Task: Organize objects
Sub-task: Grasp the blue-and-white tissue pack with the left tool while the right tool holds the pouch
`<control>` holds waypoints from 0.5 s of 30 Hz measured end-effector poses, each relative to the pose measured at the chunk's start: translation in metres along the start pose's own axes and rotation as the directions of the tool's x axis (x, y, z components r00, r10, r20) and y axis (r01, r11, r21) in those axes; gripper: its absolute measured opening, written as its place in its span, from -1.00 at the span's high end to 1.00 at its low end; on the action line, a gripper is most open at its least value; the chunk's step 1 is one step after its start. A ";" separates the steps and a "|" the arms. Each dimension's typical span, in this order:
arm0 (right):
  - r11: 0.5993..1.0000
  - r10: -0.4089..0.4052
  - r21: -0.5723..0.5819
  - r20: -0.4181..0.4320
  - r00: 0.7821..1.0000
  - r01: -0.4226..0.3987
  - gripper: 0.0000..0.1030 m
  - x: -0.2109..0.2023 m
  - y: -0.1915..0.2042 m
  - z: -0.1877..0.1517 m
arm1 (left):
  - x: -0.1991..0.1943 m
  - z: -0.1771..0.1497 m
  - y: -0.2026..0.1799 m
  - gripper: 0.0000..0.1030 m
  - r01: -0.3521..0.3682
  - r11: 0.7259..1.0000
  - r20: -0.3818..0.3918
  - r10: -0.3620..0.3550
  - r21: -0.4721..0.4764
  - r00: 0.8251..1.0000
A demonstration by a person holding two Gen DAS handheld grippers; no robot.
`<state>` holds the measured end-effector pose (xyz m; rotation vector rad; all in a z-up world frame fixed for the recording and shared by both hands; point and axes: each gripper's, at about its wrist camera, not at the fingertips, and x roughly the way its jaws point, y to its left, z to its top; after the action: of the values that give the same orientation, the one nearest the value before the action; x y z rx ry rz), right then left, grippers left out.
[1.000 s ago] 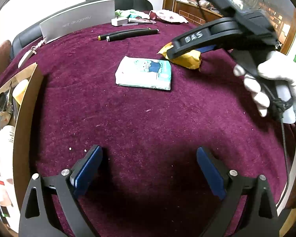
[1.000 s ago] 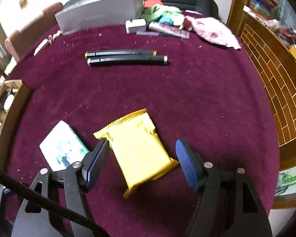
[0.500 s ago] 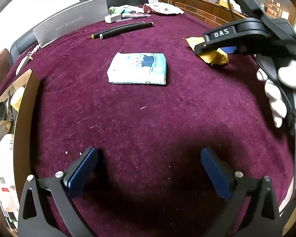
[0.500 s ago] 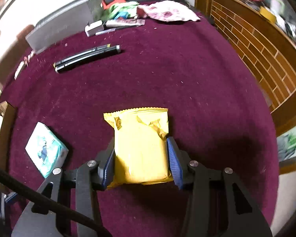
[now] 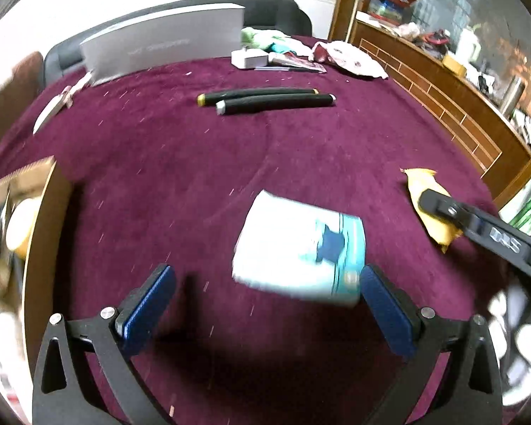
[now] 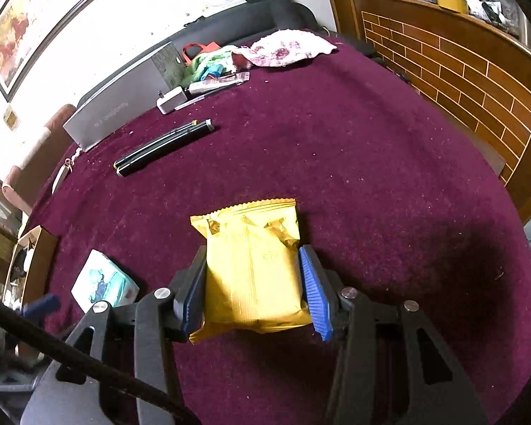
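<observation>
yellow packet (image 6: 253,269) pinched in right tongs (image 6: 253,295), easing open; left tongs (image 5: 265,304) tilted down, spread wide, empty.

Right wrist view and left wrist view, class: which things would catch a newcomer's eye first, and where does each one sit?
The crinkled yellow foil snack packet stands out first, pinched between the blue pads of the right tool on the dark red velvet tablecloth. Next comes the white and teal tissue pack, lying just ahead of the wide-open left tool. Further back lie two black tubes, side by side.
</observation>
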<state>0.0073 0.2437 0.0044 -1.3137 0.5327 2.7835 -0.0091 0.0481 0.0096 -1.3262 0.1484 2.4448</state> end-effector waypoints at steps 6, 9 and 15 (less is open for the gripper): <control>0.999 0.031 0.018 -0.003 1.000 -0.031 0.02 0.000 -0.004 0.000 | 0.025 0.015 -0.012 -0.95 -0.010 1.000 -0.029 0.011 0.015 1.000; 0.998 0.050 0.037 -0.005 0.999 -0.049 0.02 -0.001 -0.008 0.000 | 0.025 0.016 -0.026 -0.94 0.080 0.995 -0.074 -0.076 0.051 0.994; 0.998 0.053 0.045 -0.007 0.999 -0.053 0.02 -0.001 -0.008 0.000 | 0.011 0.010 -0.055 -0.94 0.159 0.974 -0.076 -0.148 0.164 0.986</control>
<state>0.0094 0.2512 0.0028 -1.3226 0.6354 2.7913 -0.0032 0.1048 0.0104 -1.2899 0.2549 2.2104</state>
